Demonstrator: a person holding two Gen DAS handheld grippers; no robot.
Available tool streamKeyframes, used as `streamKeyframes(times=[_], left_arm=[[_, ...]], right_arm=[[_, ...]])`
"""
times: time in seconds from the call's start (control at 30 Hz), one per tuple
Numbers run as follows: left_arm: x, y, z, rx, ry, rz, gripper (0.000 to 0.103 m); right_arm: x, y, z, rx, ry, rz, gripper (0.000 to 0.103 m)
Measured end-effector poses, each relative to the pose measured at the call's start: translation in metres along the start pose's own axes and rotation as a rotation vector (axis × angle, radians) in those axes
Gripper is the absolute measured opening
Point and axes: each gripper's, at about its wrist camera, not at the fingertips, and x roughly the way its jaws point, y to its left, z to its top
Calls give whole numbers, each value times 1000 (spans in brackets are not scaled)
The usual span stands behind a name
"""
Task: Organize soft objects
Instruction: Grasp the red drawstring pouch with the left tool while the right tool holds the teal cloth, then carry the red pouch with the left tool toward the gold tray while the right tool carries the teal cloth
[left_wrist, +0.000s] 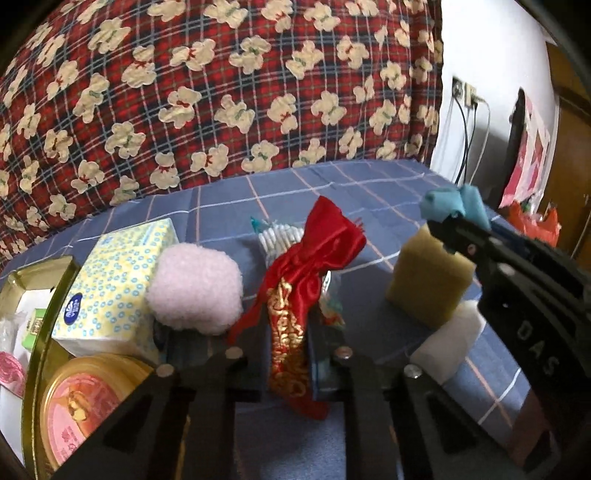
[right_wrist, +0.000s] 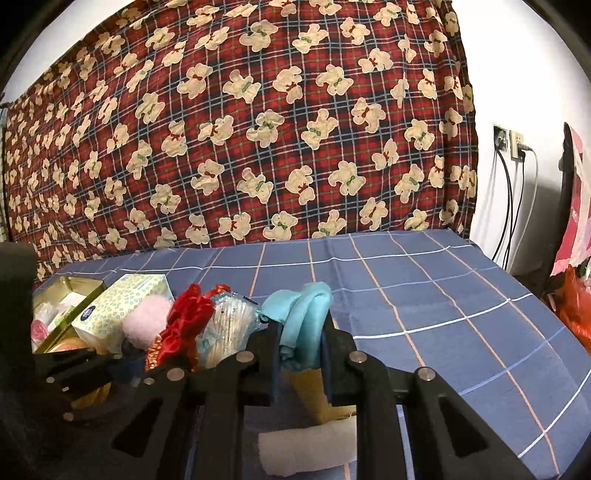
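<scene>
My left gripper (left_wrist: 288, 354) is shut on a red satin pouch with gold lettering (left_wrist: 295, 280), held over the blue checked cloth. My right gripper (right_wrist: 301, 339) is shut on a teal cloth (right_wrist: 304, 321); it also shows in the left wrist view (left_wrist: 452, 221), above a yellow-brown sponge (left_wrist: 430, 277) that stands on a white sponge (left_wrist: 448, 339). A pink fluffy ball (left_wrist: 195, 288) leans on a tissue pack (left_wrist: 114, 284). A bag of cotton swabs (left_wrist: 275, 236) lies behind the pouch.
A gold tin (left_wrist: 44, 317) with small items and a round pink-lidded tin (left_wrist: 85, 398) sit at the left. A bear-print blanket (right_wrist: 240, 129) hangs behind. The table edge (right_wrist: 554, 314) drops off at the right, near wall cables (right_wrist: 506, 206).
</scene>
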Motion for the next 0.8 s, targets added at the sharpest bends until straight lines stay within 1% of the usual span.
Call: streamKeyframes(times=[0.07, 0.2, 0.3, 0.43, 0.5, 0.7, 0.8], left_arm=[[-4, 2, 0, -11, -21, -1, 13], [-14, 9, 2, -36, -107, 7, 13], [-19, 15, 2, -61, -151, 15, 13], [-19, 20, 2, -84, -156, 17, 13], [-22, 21, 3, -85, -184, 42, 13], [-25, 22, 3, -71, -221, 86, 13], [-24, 23, 5, -68, -221, 100, 13]], right_arm=[[1, 2, 1, -4, -8, 4, 19], [3, 7, 4, -2, -43, 22, 19], [6, 8, 6, 13, -51, 38, 19], [8, 13, 9, 25, -76, 46, 19], [9, 17, 10, 18, -89, 46, 19], [15, 24, 12, -3, -77, 47, 19], [20, 22, 13, 11, -65, 48, 19]])
